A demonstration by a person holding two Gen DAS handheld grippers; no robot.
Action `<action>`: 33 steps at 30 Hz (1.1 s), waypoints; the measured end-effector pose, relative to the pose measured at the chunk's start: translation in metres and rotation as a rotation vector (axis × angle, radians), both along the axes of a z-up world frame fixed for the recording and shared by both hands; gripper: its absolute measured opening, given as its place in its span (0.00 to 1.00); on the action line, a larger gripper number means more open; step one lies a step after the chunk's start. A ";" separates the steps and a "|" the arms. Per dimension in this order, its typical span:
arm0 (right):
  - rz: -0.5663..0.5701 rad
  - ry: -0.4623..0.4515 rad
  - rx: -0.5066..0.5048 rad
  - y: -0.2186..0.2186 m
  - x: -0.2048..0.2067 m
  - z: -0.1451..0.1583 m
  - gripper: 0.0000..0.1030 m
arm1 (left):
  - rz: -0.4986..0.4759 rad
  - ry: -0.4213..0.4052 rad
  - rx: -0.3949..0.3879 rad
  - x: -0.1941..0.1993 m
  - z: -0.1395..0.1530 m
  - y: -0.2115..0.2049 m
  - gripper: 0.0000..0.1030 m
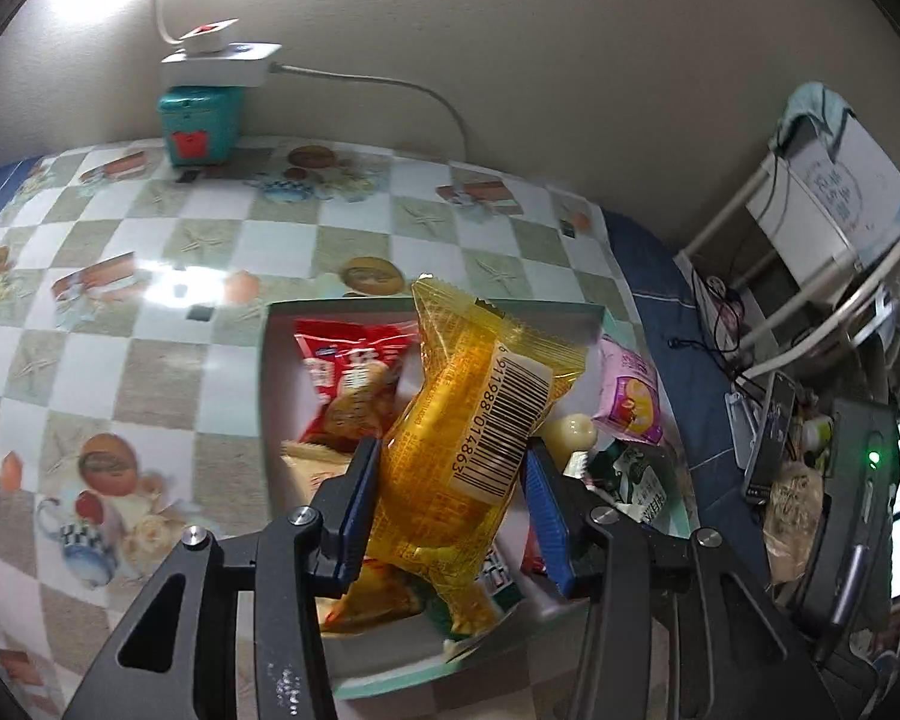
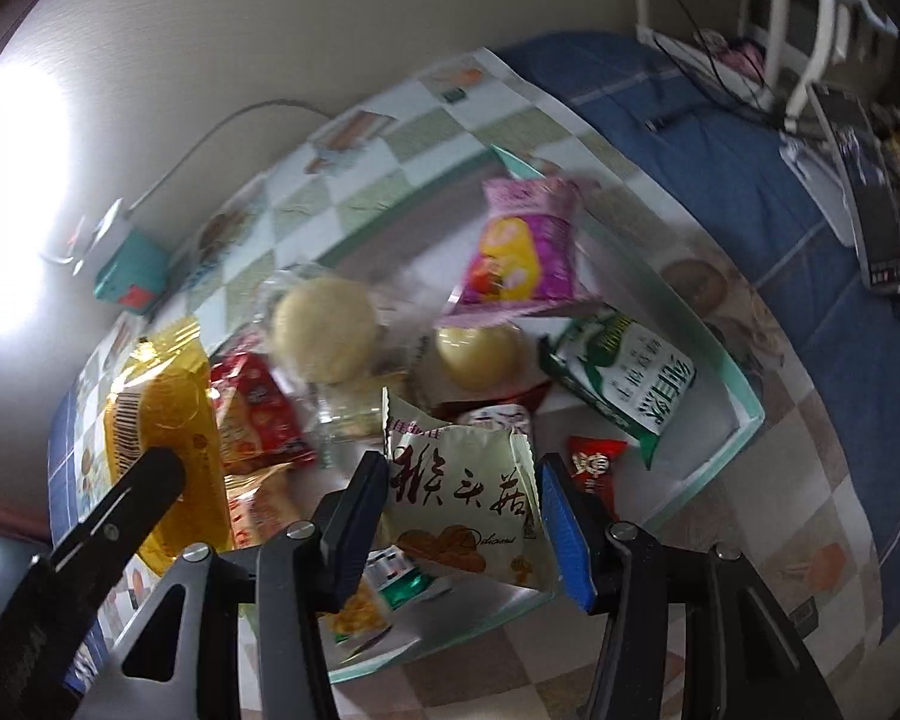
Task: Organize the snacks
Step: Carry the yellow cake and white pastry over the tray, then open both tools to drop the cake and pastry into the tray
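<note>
Left gripper (image 1: 453, 468) pinches a yellow snack packet (image 1: 468, 432), held above the white tray (image 1: 450, 315) of snacks. Right gripper (image 2: 462, 498), beside it over the same tray, clamps a pale green packet (image 2: 462, 492) between its blue pads (image 2: 561, 516).
</note>
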State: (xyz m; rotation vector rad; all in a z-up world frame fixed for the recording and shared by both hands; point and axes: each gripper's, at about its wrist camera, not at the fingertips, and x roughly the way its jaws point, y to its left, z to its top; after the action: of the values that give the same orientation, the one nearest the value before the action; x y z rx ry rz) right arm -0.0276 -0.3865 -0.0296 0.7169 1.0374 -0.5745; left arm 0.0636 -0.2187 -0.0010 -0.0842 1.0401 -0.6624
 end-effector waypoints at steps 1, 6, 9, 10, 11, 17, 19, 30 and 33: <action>-0.007 0.006 0.013 -0.002 -0.001 -0.004 0.54 | -0.007 -0.004 0.003 0.000 -0.002 -0.003 0.47; -0.023 0.017 0.038 -0.006 -0.002 -0.012 0.54 | -0.008 0.028 0.014 0.003 -0.013 -0.004 0.48; -0.025 0.024 0.033 -0.006 -0.003 -0.011 0.54 | -0.007 0.033 -0.003 0.005 -0.011 -0.001 0.66; -0.023 0.024 0.031 -0.006 -0.003 -0.010 0.56 | -0.007 0.027 -0.008 0.004 -0.009 0.001 0.67; -0.022 0.025 0.029 -0.005 -0.004 -0.009 0.58 | -0.007 0.018 -0.009 0.004 -0.006 0.003 0.68; -0.027 0.046 0.000 -0.004 -0.003 -0.005 0.83 | 0.046 0.016 0.017 0.009 -0.001 0.019 0.73; -0.021 0.042 -0.008 -0.001 -0.003 -0.003 0.96 | 0.094 0.007 0.050 0.013 -0.003 0.031 0.83; 0.065 0.033 -0.112 0.030 0.009 0.017 1.00 | 0.291 -0.038 0.201 0.024 -0.021 0.085 0.94; 0.084 0.023 -0.136 0.041 0.009 0.024 1.00 | 0.322 -0.044 0.207 0.022 -0.020 0.097 0.94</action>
State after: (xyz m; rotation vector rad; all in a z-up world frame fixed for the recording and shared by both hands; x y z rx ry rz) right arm -0.0188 -0.3455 -0.0059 0.5460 1.0347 -0.5751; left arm 0.0857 -0.1220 -0.0213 -0.0548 1.0190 -0.2623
